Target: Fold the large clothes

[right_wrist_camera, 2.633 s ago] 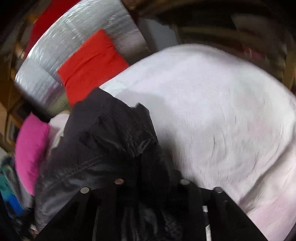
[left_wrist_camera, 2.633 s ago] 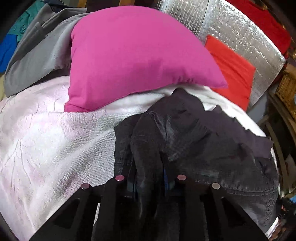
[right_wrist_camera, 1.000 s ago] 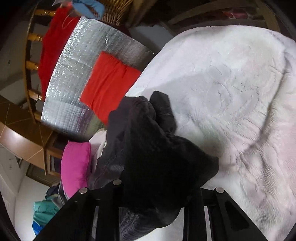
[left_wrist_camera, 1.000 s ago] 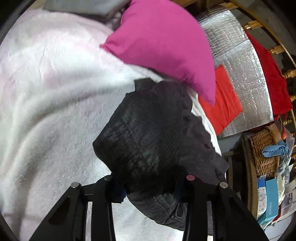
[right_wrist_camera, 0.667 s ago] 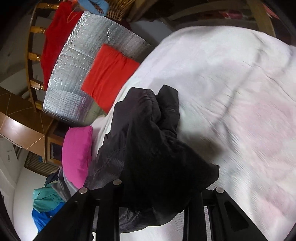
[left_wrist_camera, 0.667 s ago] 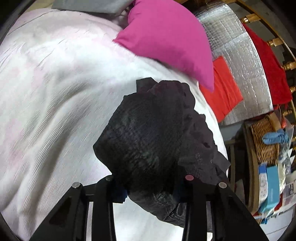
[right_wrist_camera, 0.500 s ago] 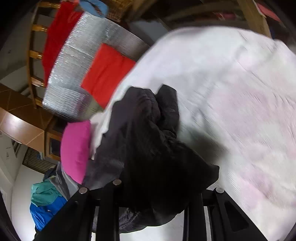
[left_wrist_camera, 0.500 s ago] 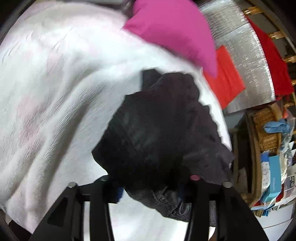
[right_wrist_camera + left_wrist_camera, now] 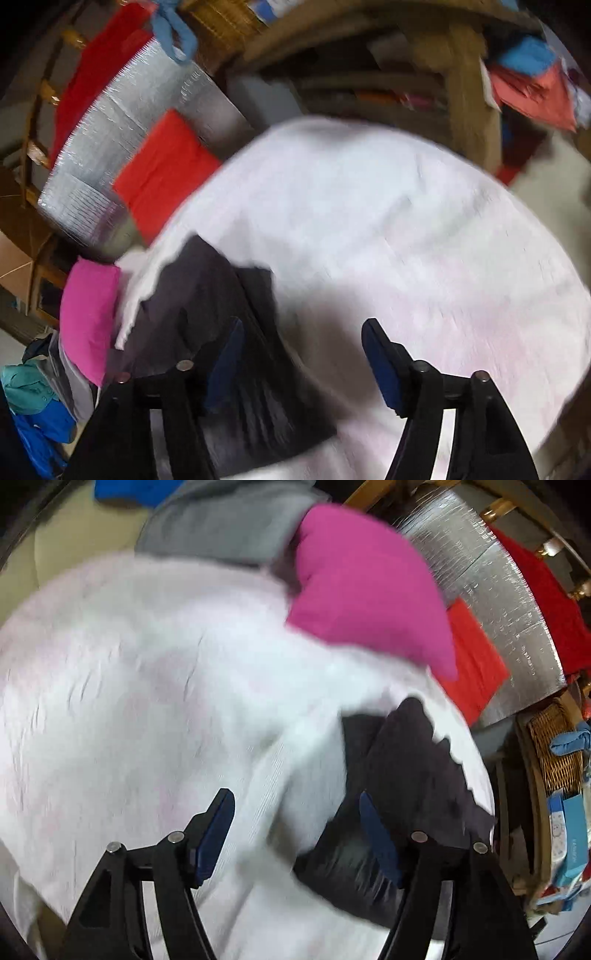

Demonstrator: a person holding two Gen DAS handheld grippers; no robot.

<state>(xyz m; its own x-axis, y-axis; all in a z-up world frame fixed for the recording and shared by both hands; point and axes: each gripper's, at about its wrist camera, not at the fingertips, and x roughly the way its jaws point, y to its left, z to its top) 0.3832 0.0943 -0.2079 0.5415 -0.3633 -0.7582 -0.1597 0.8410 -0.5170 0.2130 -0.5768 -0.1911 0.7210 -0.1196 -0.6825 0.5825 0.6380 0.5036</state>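
Wicker basket (image 9: 554, 753) holds a blue cloth (image 9: 570, 740).

Both wrist views look down close over the white blanket (image 9: 147, 701), sharing the dark garment (image 9: 207, 295).

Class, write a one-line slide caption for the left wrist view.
Open left gripper above a white blanket, dark garment lying at right, pink pillow behind.
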